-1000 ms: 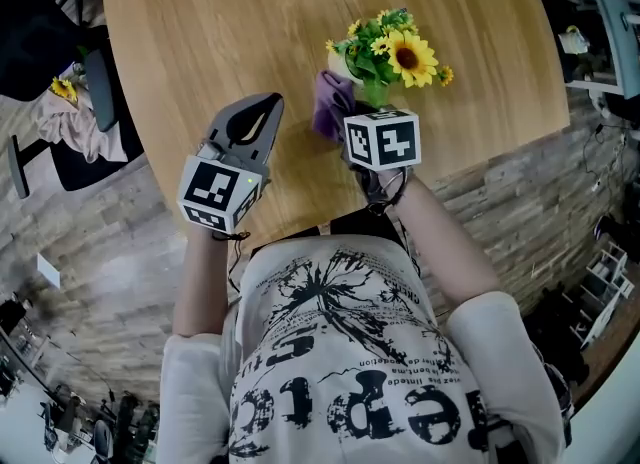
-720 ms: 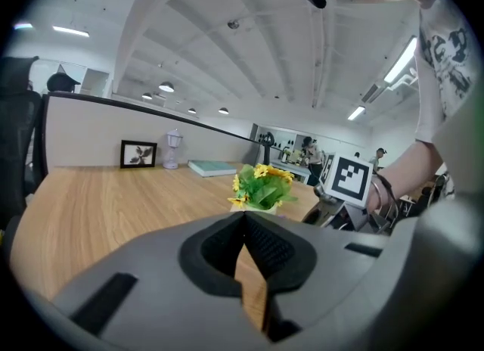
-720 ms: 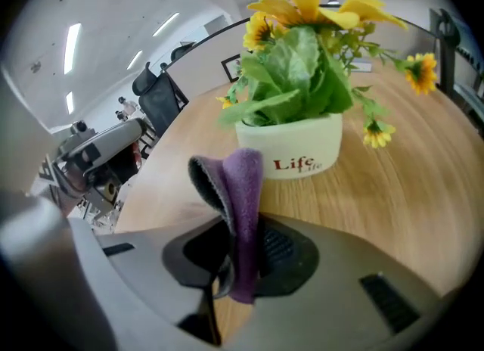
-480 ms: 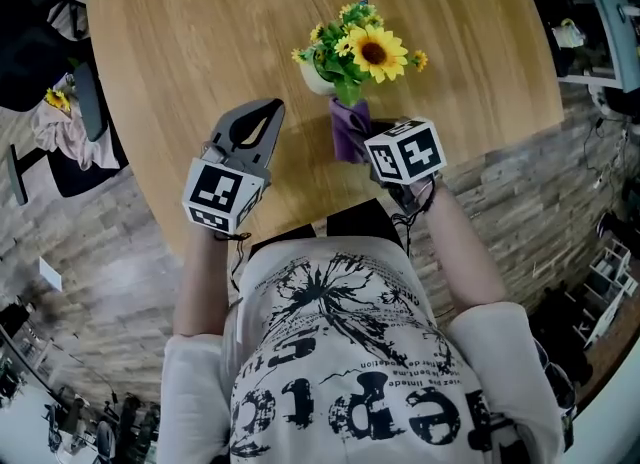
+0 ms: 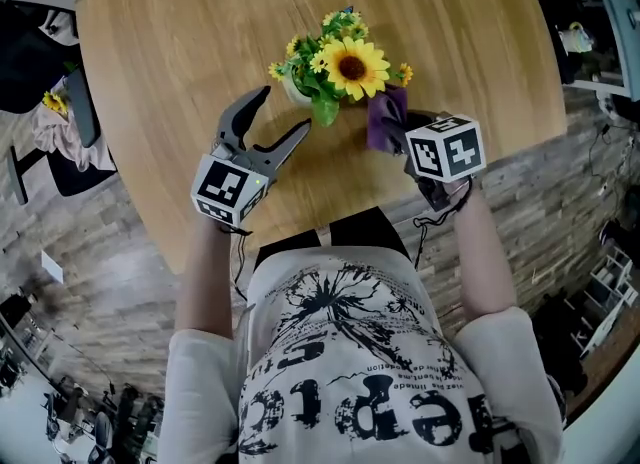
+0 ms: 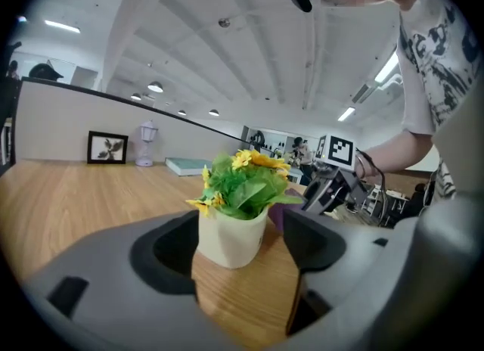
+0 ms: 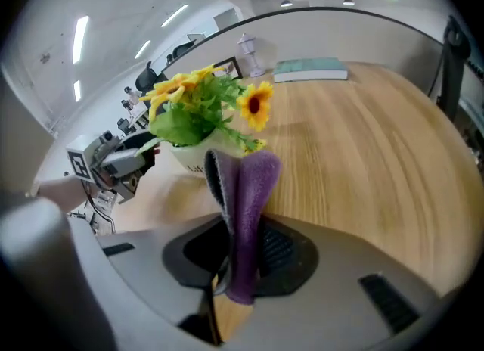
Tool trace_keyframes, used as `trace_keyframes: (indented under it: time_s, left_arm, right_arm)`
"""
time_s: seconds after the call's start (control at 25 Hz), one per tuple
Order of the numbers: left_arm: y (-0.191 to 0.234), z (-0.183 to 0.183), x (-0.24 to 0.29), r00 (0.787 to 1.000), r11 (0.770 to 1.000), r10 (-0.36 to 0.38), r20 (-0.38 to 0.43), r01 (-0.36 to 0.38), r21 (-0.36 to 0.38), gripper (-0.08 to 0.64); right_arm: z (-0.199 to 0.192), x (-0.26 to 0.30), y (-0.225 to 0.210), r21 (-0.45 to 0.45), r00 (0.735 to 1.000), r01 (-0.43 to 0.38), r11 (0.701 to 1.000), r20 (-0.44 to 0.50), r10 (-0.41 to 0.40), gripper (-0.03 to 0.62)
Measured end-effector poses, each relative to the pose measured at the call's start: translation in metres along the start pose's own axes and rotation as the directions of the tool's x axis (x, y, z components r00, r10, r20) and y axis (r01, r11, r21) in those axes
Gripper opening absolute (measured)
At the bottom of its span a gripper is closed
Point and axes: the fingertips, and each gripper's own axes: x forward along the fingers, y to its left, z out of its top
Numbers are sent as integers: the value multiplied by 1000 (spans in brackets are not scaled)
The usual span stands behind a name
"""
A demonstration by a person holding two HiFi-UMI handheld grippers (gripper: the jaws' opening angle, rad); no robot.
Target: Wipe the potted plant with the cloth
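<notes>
The potted plant, yellow sunflowers and green leaves in a small cream pot, stands on the round wooden table. My left gripper is at the pot's near left; its jaws are opening and the pot sits just ahead between the fingertips, untouched. My right gripper is at the plant's right, shut on a folded purple cloth. In the right gripper view the cloth sticks up out of the jaws, close to the pot and leaves.
The table's near edge runs just below both grippers, with the person's torso behind it. A book, a white jar and a framed picture are at the table's far side. A chair with clothes stands left.
The left gripper's jaws have gone from shut to spread and it has moved in toward the pot. The right gripper has carried the cloth from the plant's front round to its right side.
</notes>
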Motion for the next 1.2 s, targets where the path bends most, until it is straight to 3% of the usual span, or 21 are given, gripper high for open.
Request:
trace_keyframes:
  time_s: [0.16, 0.28, 0.48, 0.8, 1.2]
  left_arm:
    - [3, -8, 23, 999, 999, -51, -14, 51, -5, 473]
    - [6, -11, 39, 996, 997, -82, -19, 82, -9, 548]
    - [7, -17, 64, 991, 992, -124, -41, 125, 18, 574]
    - [2, -27, 84, 978, 974, -118, -169, 147, 172, 589]
    - [4, -21, 99, 977, 968, -153, -149, 178, 175, 589]
  right_arm:
    - [9, 0, -17, 36, 999, -19, 999, 27, 18, 78]
    - [19, 2, -28, 28, 999, -6, 1000, 40, 5, 78]
    - [40, 3, -45, 18, 997, 12, 1000, 75, -14, 78]
    - [54, 11, -57, 12, 996, -3, 1000, 90, 1, 78]
    - [72, 7, -61, 4, 989, -20, 1000, 147, 20, 78]
